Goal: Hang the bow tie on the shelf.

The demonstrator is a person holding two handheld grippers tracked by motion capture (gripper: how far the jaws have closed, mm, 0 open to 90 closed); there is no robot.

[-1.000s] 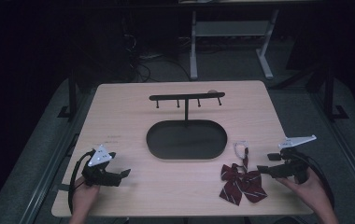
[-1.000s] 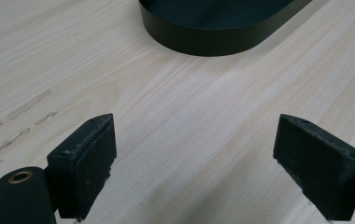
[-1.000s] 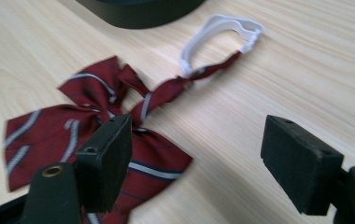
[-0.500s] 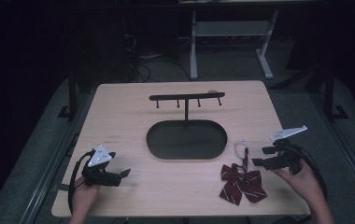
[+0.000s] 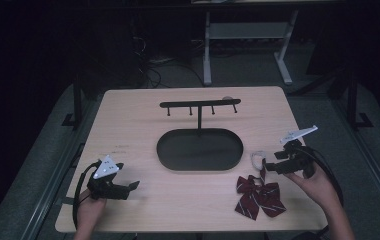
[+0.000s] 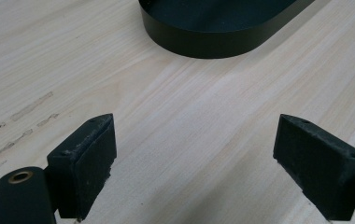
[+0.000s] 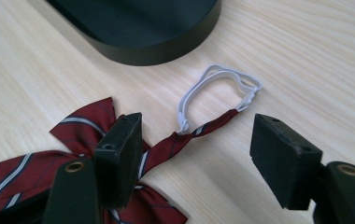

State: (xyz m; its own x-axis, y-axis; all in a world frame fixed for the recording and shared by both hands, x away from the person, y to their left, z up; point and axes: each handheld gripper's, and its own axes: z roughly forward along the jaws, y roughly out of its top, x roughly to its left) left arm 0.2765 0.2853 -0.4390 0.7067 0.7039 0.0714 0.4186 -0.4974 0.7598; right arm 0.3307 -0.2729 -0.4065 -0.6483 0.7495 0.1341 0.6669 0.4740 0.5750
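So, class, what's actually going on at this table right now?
A person holds a pair of tongs in each hand. The right tongs are open, reaching over the strap of a maroon striped bow tie lying beside the black rack's oval base. The left tongs are open over bare table. Nothing is gripped.

Bare tabletop around central hook stand.
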